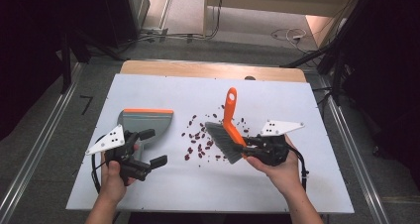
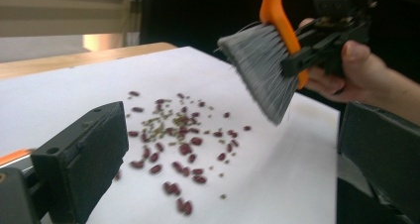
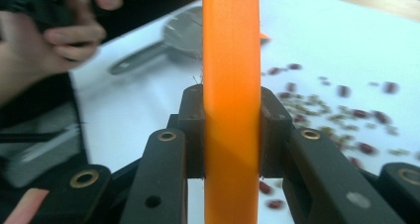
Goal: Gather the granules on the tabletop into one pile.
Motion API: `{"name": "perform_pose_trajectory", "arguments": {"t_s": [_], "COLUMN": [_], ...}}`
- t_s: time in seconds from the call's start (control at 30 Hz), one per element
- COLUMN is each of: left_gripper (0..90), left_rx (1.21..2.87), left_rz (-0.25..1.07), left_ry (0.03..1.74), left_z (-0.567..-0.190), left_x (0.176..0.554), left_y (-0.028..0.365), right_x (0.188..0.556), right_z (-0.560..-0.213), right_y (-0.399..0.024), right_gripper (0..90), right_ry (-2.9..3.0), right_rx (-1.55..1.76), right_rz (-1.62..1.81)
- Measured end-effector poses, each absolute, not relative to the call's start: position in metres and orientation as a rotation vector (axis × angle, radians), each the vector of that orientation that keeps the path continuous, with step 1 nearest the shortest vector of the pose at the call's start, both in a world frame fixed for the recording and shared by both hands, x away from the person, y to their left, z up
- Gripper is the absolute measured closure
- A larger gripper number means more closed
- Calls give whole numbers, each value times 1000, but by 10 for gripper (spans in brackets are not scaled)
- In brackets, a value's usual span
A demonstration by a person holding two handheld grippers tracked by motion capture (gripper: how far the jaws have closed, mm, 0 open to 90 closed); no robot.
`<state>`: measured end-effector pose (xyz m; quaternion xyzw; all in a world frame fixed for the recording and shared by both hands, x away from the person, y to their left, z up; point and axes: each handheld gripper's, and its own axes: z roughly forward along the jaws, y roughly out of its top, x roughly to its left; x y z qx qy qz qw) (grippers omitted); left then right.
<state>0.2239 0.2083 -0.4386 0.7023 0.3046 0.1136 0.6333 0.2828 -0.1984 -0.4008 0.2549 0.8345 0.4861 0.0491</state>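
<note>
Dustpan (image 1: 143, 122) handle hidden behind left gripper (image 1: 151, 147), jaws spread wide and empty, brush (image 1: 229, 130) clamped by right gripper (image 1: 247, 145) mid-frame, beans (image 1: 198, 140) blurred.

Left tool (image 1: 151, 147) wide open and empty, right tool (image 1: 246, 147) clamped tight, both hands low.

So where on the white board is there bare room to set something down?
Free: the board's far-left stretch beyond the dustpan, and its near strip under both hands. Crowded: the middle, where scattered beans lie between the dustpan and the brush.
</note>
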Motion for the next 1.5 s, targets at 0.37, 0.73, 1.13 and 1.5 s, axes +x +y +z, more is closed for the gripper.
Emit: {"name": "perform_pose_trajectory", "arguments": {"t_s": [0.37,0.73,1.13,1.5], "left_gripper": [2,2,2,2], "left_rx": [1568,1586,1599,1601], "left_rz": [318,318,307,287], "left_ry": [757,762,760,760], "left_z": [-444,-446,-448,-450], "left_x": [221,222,222,224], "left_y": [226,223,222,221], "right_x": [326,389,444,448], "right_z": [-386,-391,-417,-442], "right_y": [-216,-191,-157,-140], "right_gripper": [688,688,687,688], "right_ry": [2437,2479,2514,2550], "right_rx": [855,750,594,467], "right_rz": [1187,807,516,362]}}
